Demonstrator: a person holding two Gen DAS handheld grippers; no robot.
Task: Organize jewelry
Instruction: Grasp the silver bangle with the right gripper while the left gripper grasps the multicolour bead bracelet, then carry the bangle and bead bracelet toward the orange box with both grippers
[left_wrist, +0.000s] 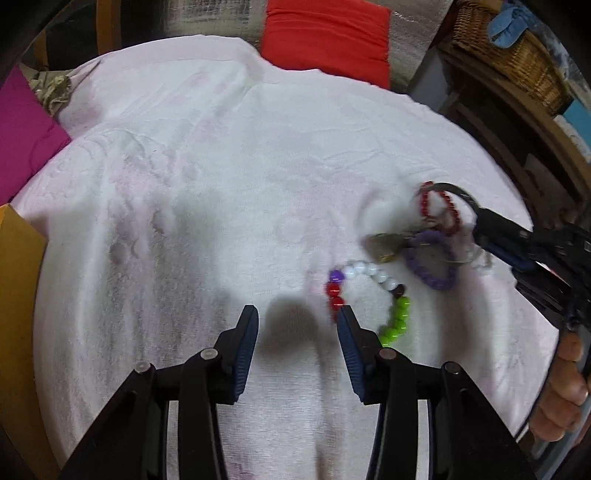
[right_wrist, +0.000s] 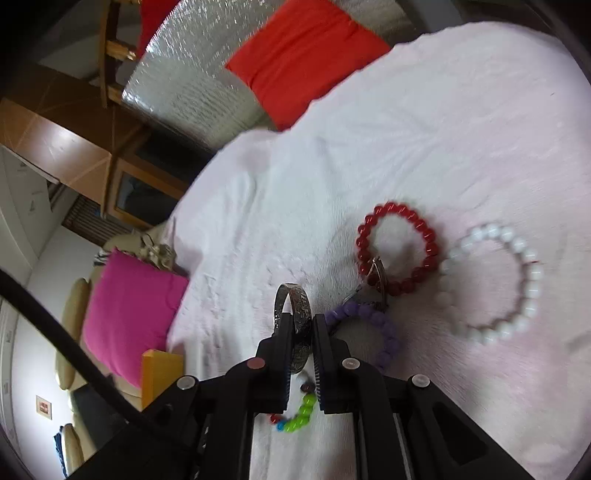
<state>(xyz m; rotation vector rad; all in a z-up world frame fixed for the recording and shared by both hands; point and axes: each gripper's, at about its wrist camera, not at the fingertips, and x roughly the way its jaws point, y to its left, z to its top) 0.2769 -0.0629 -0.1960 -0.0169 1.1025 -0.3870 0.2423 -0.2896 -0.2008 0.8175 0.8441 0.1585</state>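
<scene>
Right tool (right_wrist: 300, 325) clamps one silver bangle (right_wrist: 295, 306); left tool (left_wrist: 298, 321) gapes beside four beaded bracelets (right_wrist: 397, 248).

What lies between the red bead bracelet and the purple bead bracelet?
In the right wrist view, a thin metal ring lies between the red bead bracelet and the purple bead bracelet.

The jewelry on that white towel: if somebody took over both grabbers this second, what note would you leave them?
Right gripper: shut on the silver bangle, held on edge over the towel.
Left gripper: open, empty, its right finger beside the multicolor bead bracelet.
On the towel: red bead bracelet, white bead bracelet and purple bead bracelet, close together; a small metal piece I can't identify overlaps the red one.
Done: bangle picked up.
Left: place the bangle, then sort the rest. No jewelry box or tray is visible.
</scene>
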